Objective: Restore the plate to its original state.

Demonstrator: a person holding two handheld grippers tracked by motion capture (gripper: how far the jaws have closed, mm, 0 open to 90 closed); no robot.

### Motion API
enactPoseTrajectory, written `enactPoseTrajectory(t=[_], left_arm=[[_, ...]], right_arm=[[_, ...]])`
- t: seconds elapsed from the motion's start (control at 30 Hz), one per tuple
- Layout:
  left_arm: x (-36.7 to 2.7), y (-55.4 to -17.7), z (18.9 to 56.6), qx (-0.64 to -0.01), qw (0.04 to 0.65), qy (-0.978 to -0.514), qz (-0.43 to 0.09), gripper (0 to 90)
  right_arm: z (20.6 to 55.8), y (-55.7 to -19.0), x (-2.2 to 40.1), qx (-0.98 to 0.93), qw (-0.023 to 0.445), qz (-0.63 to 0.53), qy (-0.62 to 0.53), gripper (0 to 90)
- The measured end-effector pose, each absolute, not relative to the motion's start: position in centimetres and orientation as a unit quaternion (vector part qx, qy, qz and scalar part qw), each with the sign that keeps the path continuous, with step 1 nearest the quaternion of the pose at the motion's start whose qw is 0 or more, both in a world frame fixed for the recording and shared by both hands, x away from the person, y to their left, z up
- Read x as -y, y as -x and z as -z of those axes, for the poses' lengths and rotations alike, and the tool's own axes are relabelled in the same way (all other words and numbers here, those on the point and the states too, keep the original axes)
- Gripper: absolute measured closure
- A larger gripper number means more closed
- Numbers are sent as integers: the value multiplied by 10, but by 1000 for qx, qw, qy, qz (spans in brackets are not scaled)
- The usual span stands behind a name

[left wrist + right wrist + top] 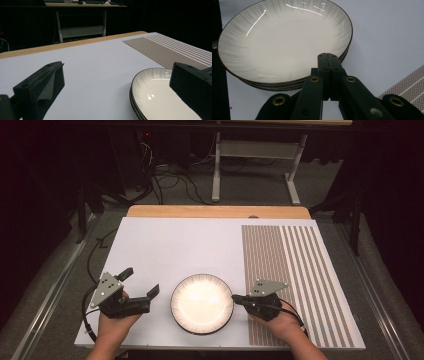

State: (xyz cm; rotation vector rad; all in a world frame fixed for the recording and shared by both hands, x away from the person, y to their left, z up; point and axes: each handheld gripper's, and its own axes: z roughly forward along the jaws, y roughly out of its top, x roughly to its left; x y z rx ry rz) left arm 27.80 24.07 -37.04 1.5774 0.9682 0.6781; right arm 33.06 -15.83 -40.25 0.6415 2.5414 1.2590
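A stack of shallow white plates [202, 303] with dark rims and faint grey rays sits near the front middle of the white board [180, 245]. My left gripper [141, 281] rests just left of the stack, open, with nothing between its jaws. In the left gripper view the stack of plates [160, 92] lies low on the right, partly behind the right-hand jaw of the left gripper [116, 95]. My right gripper [235, 298] is shut, its tip at the stack's right rim. In the right gripper view the right gripper [328, 56] points at the rim of the stack of plates [282, 40], jaws pressed together.
A brown striped mat [295, 270] covers the right part of the board. A wooden table edge [215, 211] runs along the back. Beyond it stand a grey desk frame [255, 165] and floor cables [170, 182]. Bare board stretches behind the plates.
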Motion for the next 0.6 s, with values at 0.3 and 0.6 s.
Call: enactPoseTrajectory(t=[0.3, 0.6], left_arm=[[-241, -278, 371, -411, 551, -666, -289, 0], [-241, -279, 372, -412, 546, -671, -286, 0]], right_arm=[[396, -332, 171, -849, 138, -447, -246, 900], [384, -329, 196, -816, 174, -471, -286, 889]])
